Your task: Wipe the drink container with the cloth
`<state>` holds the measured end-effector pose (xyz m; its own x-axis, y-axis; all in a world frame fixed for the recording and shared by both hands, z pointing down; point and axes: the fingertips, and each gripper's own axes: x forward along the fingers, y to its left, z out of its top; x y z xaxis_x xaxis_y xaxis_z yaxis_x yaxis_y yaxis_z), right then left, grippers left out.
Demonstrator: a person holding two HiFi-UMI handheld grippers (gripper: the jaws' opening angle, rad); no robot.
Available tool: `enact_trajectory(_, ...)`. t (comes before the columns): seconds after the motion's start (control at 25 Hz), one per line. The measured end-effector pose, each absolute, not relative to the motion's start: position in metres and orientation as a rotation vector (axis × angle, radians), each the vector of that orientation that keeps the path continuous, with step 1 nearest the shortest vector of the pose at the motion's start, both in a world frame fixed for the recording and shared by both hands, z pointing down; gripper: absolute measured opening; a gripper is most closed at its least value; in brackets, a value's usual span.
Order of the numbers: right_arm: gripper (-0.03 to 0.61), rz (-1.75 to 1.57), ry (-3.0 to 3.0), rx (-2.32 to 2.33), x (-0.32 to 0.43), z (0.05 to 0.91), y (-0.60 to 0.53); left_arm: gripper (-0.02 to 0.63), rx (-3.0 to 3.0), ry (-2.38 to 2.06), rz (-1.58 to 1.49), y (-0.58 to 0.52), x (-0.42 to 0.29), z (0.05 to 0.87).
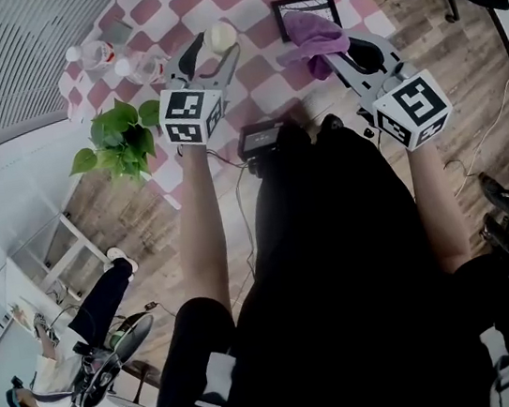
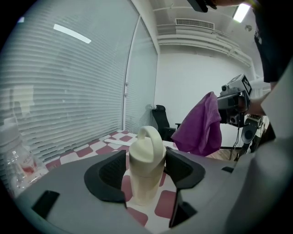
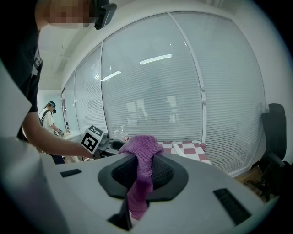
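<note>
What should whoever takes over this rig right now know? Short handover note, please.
Left gripper: jaws closed on the cream drink container, which is upright over the checked table; I cannot tell whether it is lifted.
Right gripper: shut on the purple cloth, which hangs from its jaws.
Cloth and container are apart, not touching.
Done: both things are gripped.
Left: bring the cloth to the container and wipe it.

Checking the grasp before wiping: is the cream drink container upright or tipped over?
Upright: in the left gripper view the drink container stands lid up, handle loop on top, clamped by the left gripper.
</note>
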<state>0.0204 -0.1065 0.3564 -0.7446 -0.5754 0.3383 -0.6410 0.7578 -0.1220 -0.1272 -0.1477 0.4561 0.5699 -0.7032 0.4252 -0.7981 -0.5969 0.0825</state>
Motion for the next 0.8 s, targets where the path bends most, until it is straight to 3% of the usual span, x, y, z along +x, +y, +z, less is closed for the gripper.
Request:
enact_trajectory(0.48, 0.063, 0.283, -2.728, 0.952, 0.026, 0.333, -0.099, 0.305, 2.536, -1.297, 0.576, -0.134, -0.126, 0.448)
enact_trajectory(0.8, 0.063, 0.255, -2.805, 0.894, 0.040, 0.315, -0.066, 0.305, 2.420, -1.514, 0.394, -0.076, -0.140, 0.417)
